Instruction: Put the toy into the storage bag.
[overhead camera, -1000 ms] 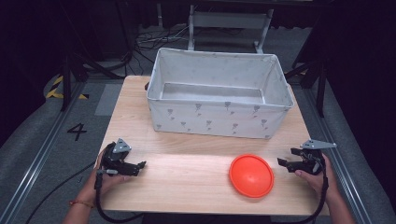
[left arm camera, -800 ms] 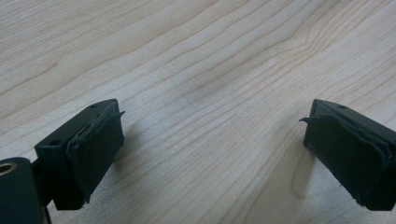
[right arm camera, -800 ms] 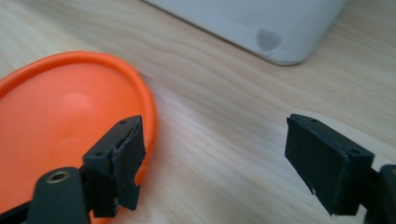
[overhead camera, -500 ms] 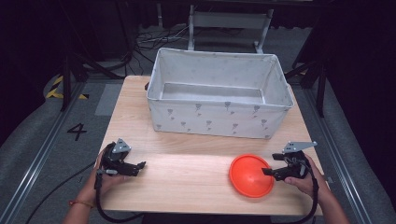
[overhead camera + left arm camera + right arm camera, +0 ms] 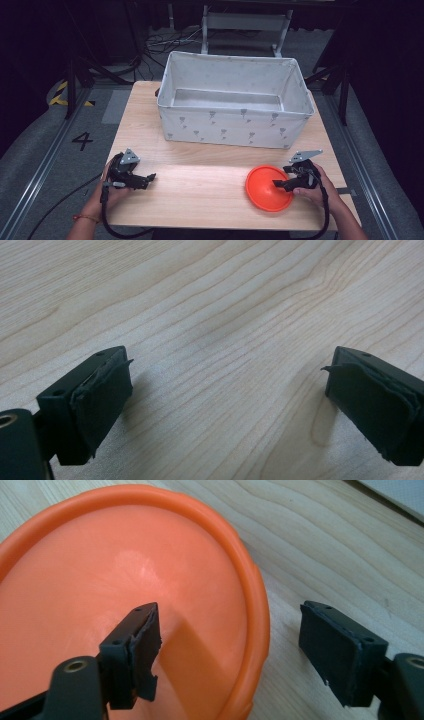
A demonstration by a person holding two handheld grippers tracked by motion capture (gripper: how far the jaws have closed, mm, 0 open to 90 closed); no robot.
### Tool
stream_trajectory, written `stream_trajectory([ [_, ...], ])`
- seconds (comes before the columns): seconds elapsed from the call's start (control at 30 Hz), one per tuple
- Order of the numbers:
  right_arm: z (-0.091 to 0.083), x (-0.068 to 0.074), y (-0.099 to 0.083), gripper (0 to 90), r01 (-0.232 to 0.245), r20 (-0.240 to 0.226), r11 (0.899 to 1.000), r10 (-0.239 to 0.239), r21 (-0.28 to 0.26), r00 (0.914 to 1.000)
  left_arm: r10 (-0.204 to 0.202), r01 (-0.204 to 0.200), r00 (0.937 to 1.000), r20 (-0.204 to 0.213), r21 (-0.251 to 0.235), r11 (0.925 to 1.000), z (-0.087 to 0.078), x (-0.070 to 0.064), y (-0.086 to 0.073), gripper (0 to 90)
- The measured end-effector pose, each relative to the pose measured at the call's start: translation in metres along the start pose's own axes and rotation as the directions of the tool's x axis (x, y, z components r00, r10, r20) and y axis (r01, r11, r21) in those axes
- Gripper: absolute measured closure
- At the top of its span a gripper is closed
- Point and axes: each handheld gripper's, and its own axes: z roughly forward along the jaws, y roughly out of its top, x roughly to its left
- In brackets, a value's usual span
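Where the right gripper (image 5: pixel 230 645) gapes astride its rim: a glossy orange bowl (image 5: pixel 100 595) (round, thick-lipped), ungrasped.

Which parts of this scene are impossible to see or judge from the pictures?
- Bin floor, near part: high view, hidden by its front wall.
- Orange bowl, left and bottom: right gripper view, cut off by the edges.
- Whether the right hand-held gripper touches the bowl's rim: unclear in both views.
- Table edges: left gripper view, out of frame.
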Motion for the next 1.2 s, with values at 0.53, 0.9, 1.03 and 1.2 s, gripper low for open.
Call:
stream_trajectory([
  [0.53,-0.001,0.002,0.008,58.4,0.027,-0.01,0.999,-0.026,0.039,0.9996,0.004,-0.004,1.0,-0.001,0.001,1.0,0.0,0.0,0.0,4.6],
  [0.9,-0.008,-0.008,0.015,75.9,-0.026,-0.088,1.0,0.027,0.014,0.9958,0.009,-0.009,1.0,0.0,0.005,0.9999,0.002,-0.002,0.002,2.7],
  [1.03,-0.014,-0.003,0.023,78.9,0.014,-0.101,1.0,-0.013,0.014,0.9948,0.015,-0.015,0.9999,0.005,0.004,0.9999,0.002,-0.002,0.002,2.8],
  [1.2,-0.025,0.011,0.038,81.5,0.083,-0.097,0.996,-0.08,0.032,0.9921,0.018,-0.018,0.9998,0.009,0.002,0.9998,0.002,-0.001,0.002,2.8],
])
